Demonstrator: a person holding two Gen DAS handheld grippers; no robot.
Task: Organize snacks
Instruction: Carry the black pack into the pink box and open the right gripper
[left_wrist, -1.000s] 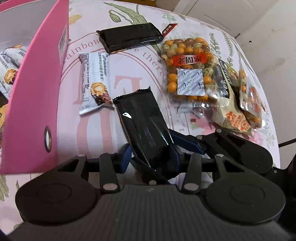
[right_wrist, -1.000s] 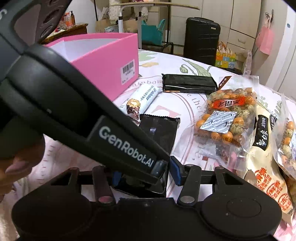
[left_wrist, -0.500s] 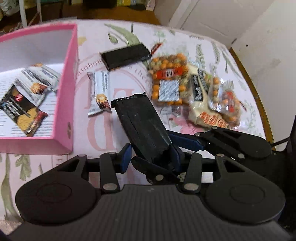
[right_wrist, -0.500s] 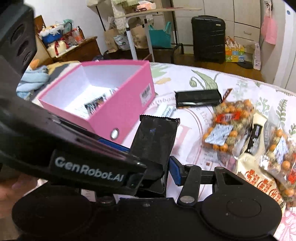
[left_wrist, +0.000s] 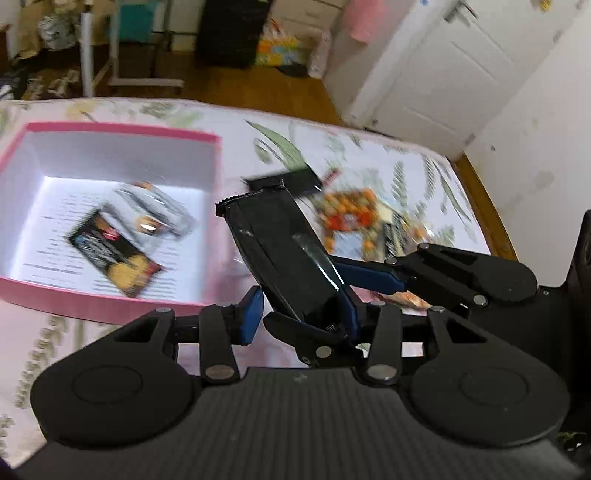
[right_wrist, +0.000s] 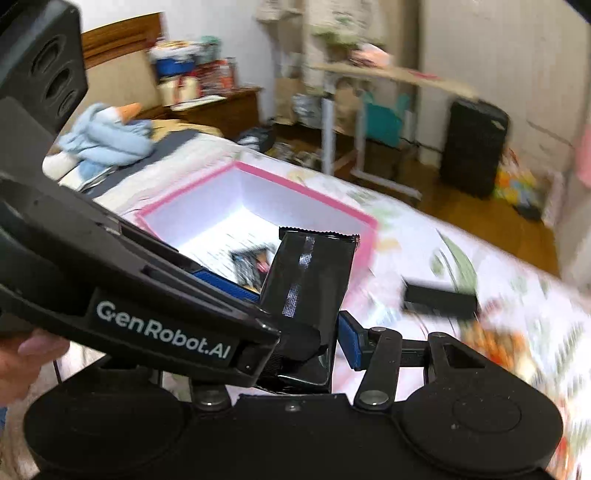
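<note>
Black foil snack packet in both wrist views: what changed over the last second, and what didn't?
The glossy black foil snack packet was lifted off the floral tablecloth and carried up toward the open pink cardboard box. The left gripper and right gripper kept it between their jaws throughout. Unchanged: the other black packet, the bag of orange nuts and the wrappers inside the box.
</note>
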